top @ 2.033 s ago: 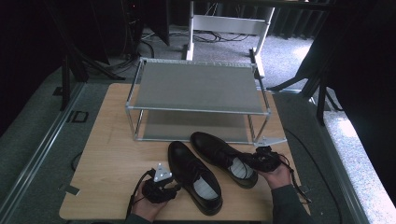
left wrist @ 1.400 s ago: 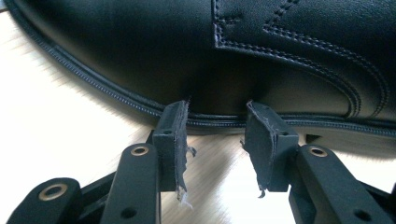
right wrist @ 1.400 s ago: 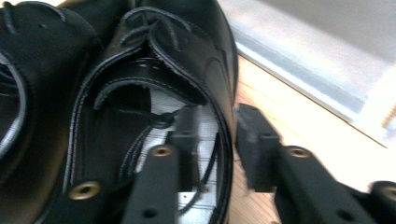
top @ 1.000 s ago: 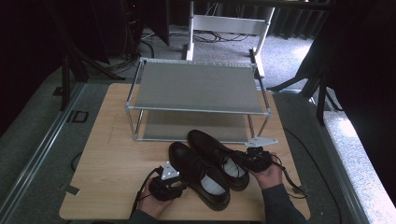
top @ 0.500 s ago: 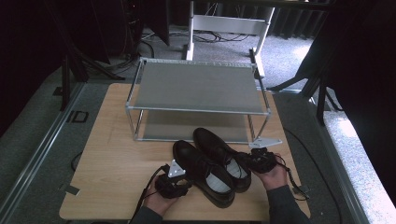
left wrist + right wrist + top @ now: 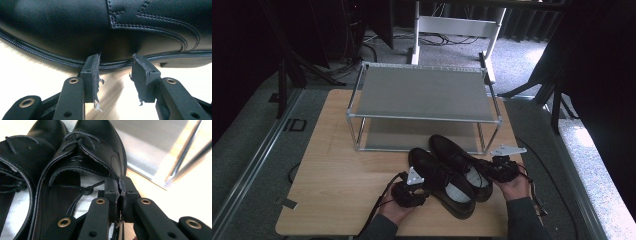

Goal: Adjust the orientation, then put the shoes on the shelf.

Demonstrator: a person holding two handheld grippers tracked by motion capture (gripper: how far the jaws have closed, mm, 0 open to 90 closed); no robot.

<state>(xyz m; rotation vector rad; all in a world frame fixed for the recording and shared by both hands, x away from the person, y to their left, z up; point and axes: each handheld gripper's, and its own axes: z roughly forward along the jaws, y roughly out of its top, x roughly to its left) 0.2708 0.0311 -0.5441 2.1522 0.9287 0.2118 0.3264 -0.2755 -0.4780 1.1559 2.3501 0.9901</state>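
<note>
Two black leather lace-up shoes lie side by side on the wooden table (image 6: 337, 175), toes toward the rack. My left gripper (image 6: 421, 192) (image 6: 115, 72) stands open beside the left shoe (image 6: 439, 180) (image 6: 100, 30). Its pads (image 6: 91, 72) touch that shoe's sole edge, and bare table shows in the gap between them. My right gripper (image 6: 491, 170) (image 6: 120, 192) is shut on the right shoe (image 6: 457, 155) (image 6: 92, 150), with the thin collar edge pinched between its pads. The left shoe (image 6: 22, 157) lies against the right one.
A two-tier metal shoe rack (image 6: 422, 95) (image 6: 155, 145) stands just beyond the shoes' toes; its lower shelf is level with them. Bare tabletop lies to the left. Dark stands and cables surround the table on a grey floor.
The two shoes, apart two seconds ago, now lie together. Both hands and the shoes have slid a little to the right along the table.
</note>
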